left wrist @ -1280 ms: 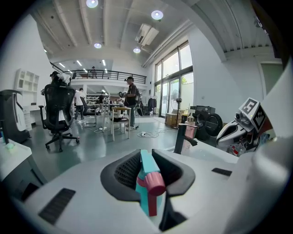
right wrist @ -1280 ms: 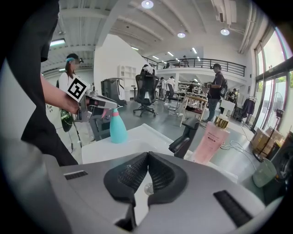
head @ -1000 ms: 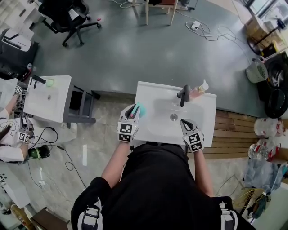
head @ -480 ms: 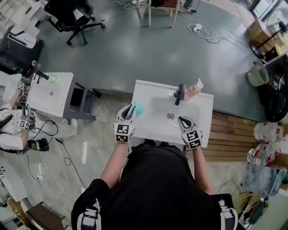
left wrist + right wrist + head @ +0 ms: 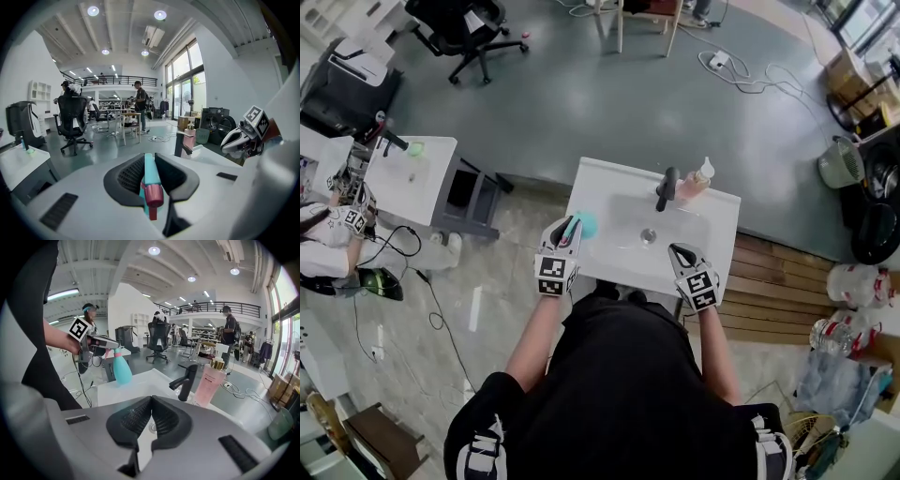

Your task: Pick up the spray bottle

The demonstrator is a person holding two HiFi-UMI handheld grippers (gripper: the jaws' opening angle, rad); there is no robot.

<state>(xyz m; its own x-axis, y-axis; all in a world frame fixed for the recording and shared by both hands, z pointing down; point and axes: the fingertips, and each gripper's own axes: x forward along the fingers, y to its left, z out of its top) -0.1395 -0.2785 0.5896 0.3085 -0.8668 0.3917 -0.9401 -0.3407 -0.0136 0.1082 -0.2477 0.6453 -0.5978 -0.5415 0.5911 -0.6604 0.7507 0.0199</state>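
A teal spray bottle [image 5: 585, 225] with a pink trigger hangs over the left edge of the white sink [image 5: 712, 244]. My left gripper [image 5: 566, 232] is shut on its neck. In the left gripper view the teal head and pink nozzle [image 5: 151, 187] sit clamped between the jaws. From the right gripper view the bottle [image 5: 123, 370] hangs clear of the counter under the left gripper [image 5: 99, 342]. My right gripper [image 5: 682, 255] hovers over the sink's near right edge. Its jaws [image 5: 151, 411] are shut with nothing between them.
A black faucet [image 5: 666, 187] and a pink soap bottle [image 5: 696, 180] stand at the sink's back rim. A second white sink [image 5: 408, 178] stands to the left with another person's arm [image 5: 323, 244] by it. Wooden slats [image 5: 773, 281] lie on the right, an office chair [image 5: 455, 23] far back.
Both grippers have shifted a little along the sink's near side, the left one still clamped on the spray bottle, which has risen slightly. The head view has drifted.
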